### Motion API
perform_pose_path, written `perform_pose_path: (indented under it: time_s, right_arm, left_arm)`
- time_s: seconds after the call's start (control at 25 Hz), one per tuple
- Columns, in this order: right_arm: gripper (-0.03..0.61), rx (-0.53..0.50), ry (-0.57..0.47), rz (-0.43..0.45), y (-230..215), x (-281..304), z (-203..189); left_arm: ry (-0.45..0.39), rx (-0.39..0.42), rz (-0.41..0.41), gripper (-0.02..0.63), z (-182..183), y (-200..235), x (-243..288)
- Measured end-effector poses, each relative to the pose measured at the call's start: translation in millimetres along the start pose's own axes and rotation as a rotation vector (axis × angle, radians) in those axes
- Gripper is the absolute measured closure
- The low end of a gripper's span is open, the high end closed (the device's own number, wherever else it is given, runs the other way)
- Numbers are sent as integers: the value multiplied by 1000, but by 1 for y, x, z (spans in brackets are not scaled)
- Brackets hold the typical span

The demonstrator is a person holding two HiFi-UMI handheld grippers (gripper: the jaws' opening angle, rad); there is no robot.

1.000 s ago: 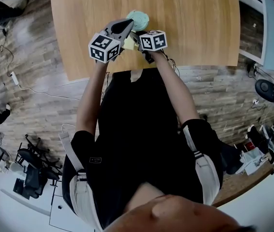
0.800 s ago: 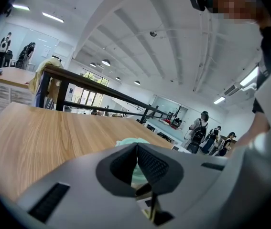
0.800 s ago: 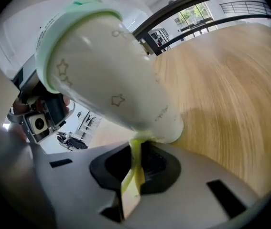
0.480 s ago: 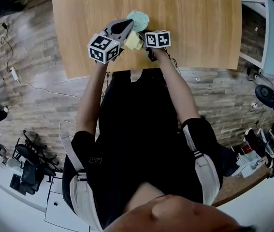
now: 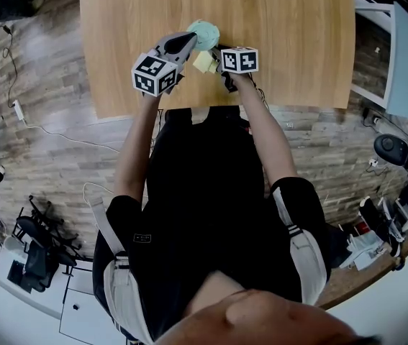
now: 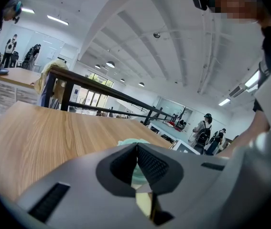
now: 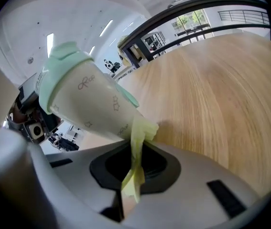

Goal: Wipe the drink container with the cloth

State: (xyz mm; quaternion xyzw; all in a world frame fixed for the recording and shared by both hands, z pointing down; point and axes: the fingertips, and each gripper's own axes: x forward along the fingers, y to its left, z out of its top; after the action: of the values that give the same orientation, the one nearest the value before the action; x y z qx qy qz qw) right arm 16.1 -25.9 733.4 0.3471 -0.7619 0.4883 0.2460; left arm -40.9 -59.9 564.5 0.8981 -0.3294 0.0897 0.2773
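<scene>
At right gripper (image 7: 136,165), clamped cloth (image 7: 138,140) touches tilted cup (image 7: 90,104) base.

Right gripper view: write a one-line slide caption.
Right gripper pinches a yellow cloth against the tilted mint-lidded cup above the wooden table.

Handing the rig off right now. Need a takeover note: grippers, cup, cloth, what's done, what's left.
The left gripper is shut on the cup, apparently near its mint lid; the cup is tilted over the table.
The right gripper is shut on the yellow cloth, which touches the cup's lower end.
Done: both things gripped and brought together.
Left: wipe the body and lid. How much is wiped cannot be told.
</scene>
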Motion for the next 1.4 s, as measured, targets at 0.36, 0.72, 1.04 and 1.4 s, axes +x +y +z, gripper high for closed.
perform_pose_path:
  time_s: [0.36,0.72,1.04,1.4]
  right_arm:
    - [535,-111,-18,10,17,-29,20]
    - [535,-167,-55,66,44,-57,35]
    - [535,-188,-81,88,57,-75,47]
    - [535,-240,-146,72,63,-104,66]
  left_arm:
    - [-21,-13,41,591,0,1,0]
    - [-24,-15,78,591,0,3,2]
    - [-39,-27,96,591,-1,8,1]
    - [-47,-66,102,589,1,8,2]
